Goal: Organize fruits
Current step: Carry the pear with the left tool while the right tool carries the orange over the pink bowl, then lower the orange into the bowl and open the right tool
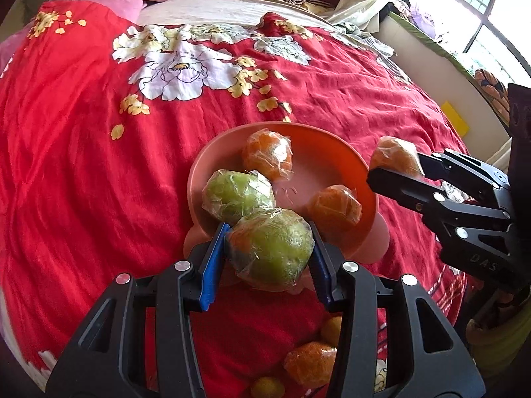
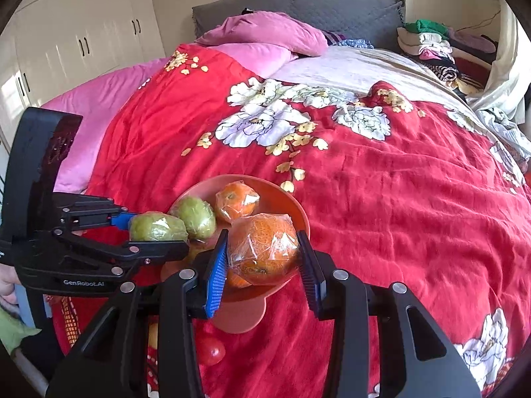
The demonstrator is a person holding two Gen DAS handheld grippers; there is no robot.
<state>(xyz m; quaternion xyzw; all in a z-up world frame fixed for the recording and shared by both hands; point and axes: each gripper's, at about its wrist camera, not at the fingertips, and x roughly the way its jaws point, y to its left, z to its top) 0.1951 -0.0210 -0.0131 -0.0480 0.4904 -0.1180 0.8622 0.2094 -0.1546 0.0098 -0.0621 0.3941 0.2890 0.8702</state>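
A pink bowl (image 1: pixel 335 139) (image 2: pixel 282 195) sits on the red flowered bedspread. In it lie a wrapped green fruit (image 1: pixel 237 194) (image 2: pixel 195 215) and two wrapped oranges (image 1: pixel 267 152) (image 1: pixel 335 204). My left gripper (image 1: pixel 268 255) (image 2: pixel 156 232) is shut on another wrapped green fruit (image 1: pixel 272 248) (image 2: pixel 156 227), held over the bowl's near rim. My right gripper (image 2: pixel 264 252) (image 1: pixel 396 169) is shut on a wrapped orange (image 2: pixel 264 248) (image 1: pixel 395 159), held over the bowl's right rim.
Loose fruit lies on the bedspread near me: a wrapped orange (image 1: pixel 310 363), small yellow fruits (image 1: pixel 332 330), a red fruit (image 2: pixel 210 351). Pink pillows (image 2: pixel 265 36) and folded clothes (image 2: pixel 431 46) lie at the bed's head. A window ledge (image 1: pixel 431 43) runs along the right.
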